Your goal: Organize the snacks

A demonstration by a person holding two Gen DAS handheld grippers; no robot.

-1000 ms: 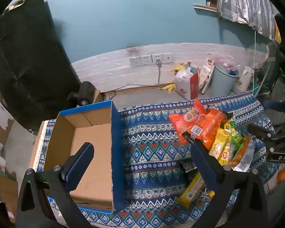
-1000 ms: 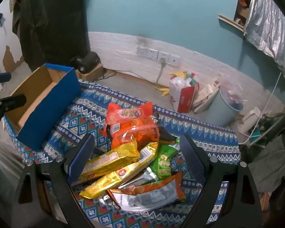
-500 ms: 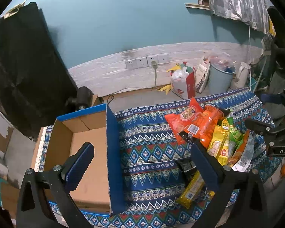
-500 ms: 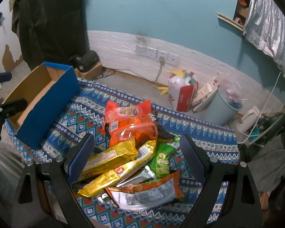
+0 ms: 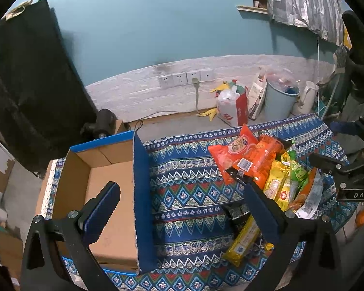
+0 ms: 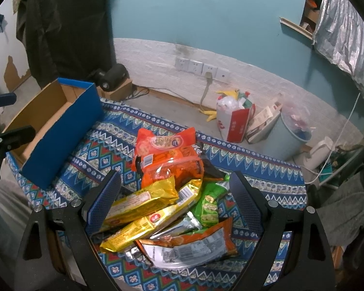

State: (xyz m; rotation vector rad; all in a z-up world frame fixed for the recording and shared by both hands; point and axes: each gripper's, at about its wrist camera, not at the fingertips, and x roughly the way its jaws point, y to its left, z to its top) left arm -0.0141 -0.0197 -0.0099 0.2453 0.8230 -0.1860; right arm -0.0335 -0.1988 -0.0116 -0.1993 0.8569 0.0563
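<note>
On the patterned cloth (image 6: 267, 167), right of the empty cardboard box (image 6: 48, 121), the snack packets (image 6: 167, 194) are piled. They are judged light, crinkly, slippery; a sealed edge is best pinched. Right gripper (image 6: 174, 198) is held wide open above the pile, nothing gripped; left gripper (image 5: 182, 208) likewise, empty.

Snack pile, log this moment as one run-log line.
step: start | left tongs: open | right tongs: open over snacks | box: no snacks visible

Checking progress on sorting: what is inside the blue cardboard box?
The blue cardboard box shows only bare brown floor, no snacks. The left gripper, open, hides its near corner.
</note>
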